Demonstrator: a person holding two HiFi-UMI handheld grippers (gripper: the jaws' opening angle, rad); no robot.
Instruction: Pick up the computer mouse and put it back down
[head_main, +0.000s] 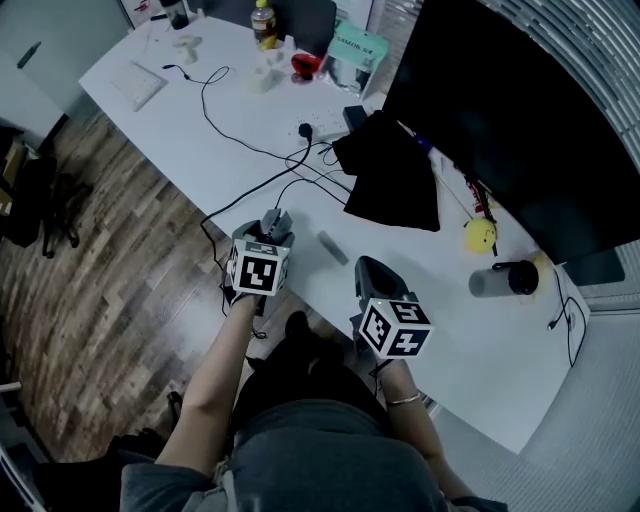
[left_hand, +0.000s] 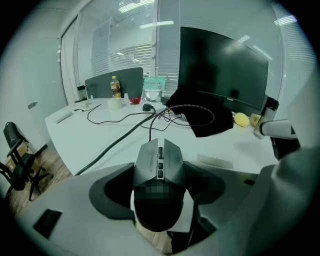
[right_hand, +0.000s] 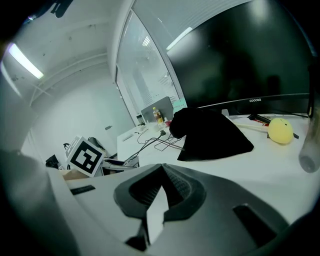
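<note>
A grey and black computer mouse sits between the jaws of my left gripper, which is shut on its two sides. Its cable runs away across the white table. In the head view the mouse is at the table's near edge, with the left gripper behind it. I cannot tell whether the mouse touches the table. To the right, my right gripper hovers over the table edge. Its jaws are closed together and hold nothing.
A black cloth lies in front of a big dark monitor. A yellow toy and a grey cylinder on its side are at the right. A small grey strip lies between the grippers. Cables and a bottle are farther back.
</note>
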